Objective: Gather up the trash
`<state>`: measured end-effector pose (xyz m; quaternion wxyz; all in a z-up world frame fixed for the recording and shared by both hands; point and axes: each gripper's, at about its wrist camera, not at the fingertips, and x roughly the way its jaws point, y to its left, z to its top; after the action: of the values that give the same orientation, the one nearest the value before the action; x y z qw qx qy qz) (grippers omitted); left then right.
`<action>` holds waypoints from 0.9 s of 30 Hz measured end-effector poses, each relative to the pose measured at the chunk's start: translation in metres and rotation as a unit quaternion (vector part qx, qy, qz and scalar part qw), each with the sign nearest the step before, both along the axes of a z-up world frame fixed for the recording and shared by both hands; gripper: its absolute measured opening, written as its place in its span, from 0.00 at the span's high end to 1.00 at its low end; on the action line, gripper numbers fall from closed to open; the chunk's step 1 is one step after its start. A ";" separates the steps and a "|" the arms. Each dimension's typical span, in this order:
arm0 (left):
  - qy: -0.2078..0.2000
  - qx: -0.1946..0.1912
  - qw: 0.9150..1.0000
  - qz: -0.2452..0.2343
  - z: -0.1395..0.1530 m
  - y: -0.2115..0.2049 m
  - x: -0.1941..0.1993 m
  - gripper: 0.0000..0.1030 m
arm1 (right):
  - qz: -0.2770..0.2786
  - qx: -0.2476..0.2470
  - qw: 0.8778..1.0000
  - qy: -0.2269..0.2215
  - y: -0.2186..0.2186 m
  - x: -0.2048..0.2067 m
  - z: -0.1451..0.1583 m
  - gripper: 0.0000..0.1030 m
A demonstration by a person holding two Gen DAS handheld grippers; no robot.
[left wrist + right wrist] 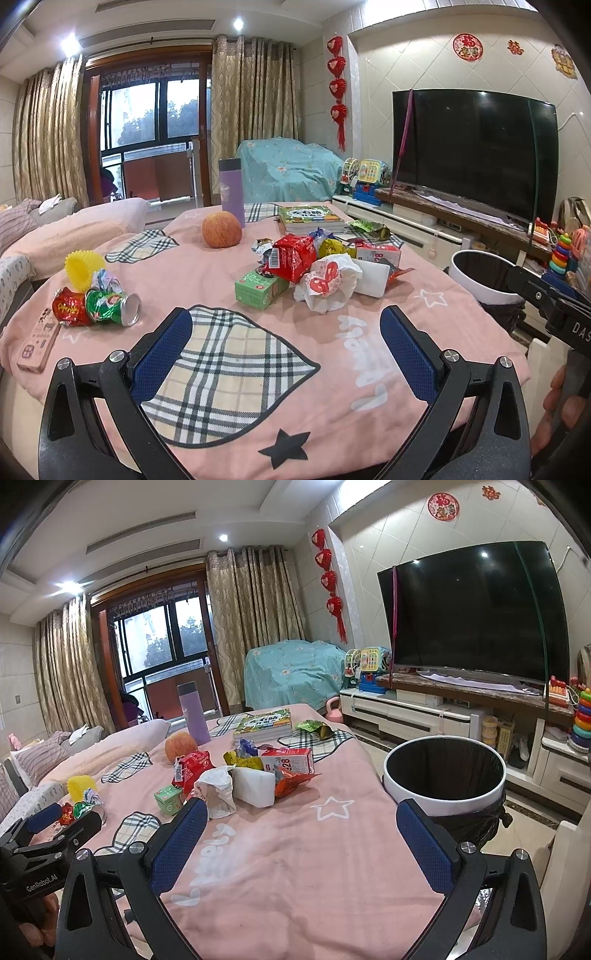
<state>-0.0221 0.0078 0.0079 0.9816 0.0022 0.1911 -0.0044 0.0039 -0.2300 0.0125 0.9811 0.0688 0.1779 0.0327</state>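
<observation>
Right wrist view: both grippers' jaws wide (empty) — wrappers (236, 775) heaped on the blanket (295, 849), bin (443, 771) beside.

A heap of trash lies at the frame's centre: a red snack bag (291, 256), a crumpled paper wrapper (327, 282) and a green carton (258, 288). At the left lies a crushed can (110, 306). The white bin (443, 771), black-lined, stands open at the right.

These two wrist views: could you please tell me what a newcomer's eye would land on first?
Probably the trash pile of wrappers and cartons heaped mid-table on the pink cloth. Next, the black-lined bin standing past the table's right edge, and the big dark TV on the wall behind it. Both hand-held grippers hover open and empty over the near edge.
</observation>
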 end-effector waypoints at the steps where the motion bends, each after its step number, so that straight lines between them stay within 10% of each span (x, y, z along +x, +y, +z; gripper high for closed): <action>1: 0.000 0.000 1.000 0.000 0.000 0.000 0.000 0.00 | 0.000 0.000 1.000 0.000 0.000 0.000 0.000 0.00; 27: 0.069 0.004 0.997 -0.023 -0.021 -0.004 0.062 0.00 | 0.035 0.013 0.998 0.055 -0.003 0.052 -0.011 0.00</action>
<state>0.0394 0.0037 -0.0134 0.9657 0.0104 0.2579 -0.0263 0.0559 -0.2330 0.0019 0.9670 0.0773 0.2336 0.0660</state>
